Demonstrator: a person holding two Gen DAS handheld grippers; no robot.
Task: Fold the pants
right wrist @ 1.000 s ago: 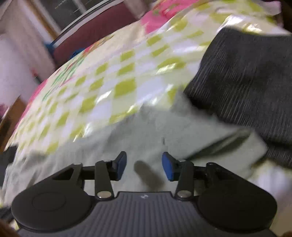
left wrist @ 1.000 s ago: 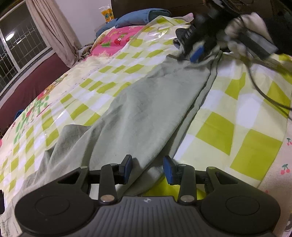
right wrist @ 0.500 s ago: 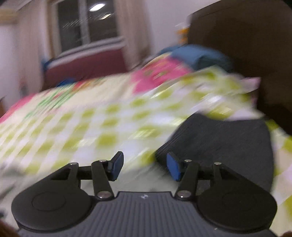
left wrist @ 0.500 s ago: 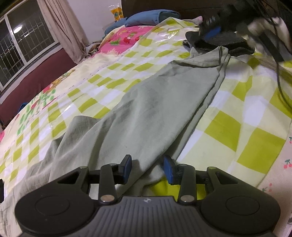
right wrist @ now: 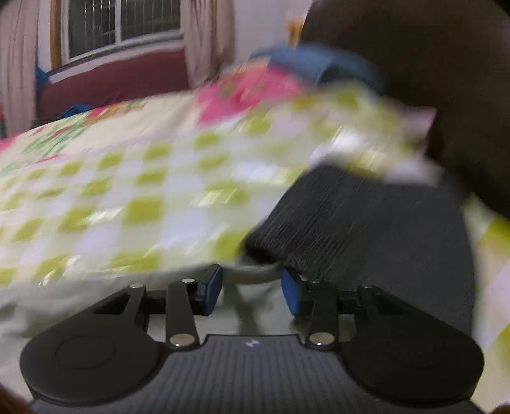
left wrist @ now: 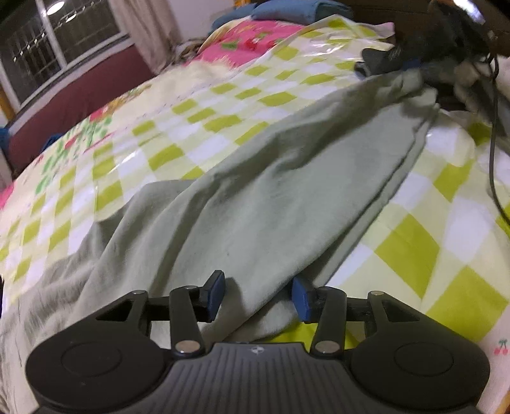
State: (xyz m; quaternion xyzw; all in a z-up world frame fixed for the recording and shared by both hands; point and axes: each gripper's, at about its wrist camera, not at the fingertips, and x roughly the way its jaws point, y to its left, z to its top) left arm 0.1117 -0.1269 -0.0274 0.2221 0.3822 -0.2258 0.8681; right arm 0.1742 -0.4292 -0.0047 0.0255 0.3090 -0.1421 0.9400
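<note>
Indoors, pale green pants [left wrist: 271,197] lie stretched across a bed [left wrist: 204,105] with a green-checked cover, beneath a curtained window [right wrist: 124,25]. Left tool [left wrist: 256,294], just widened, straddles the cloth ungripped; right tool [right wrist: 251,291], just narrowed, holds nothing.

My left wrist view looks steeply down, close over the pale green pants [left wrist: 271,197], toward the far window [left wrist: 47,47]. My right wrist view faces shallower. Both share the checked bedsheet [right wrist: 143,191].
</note>
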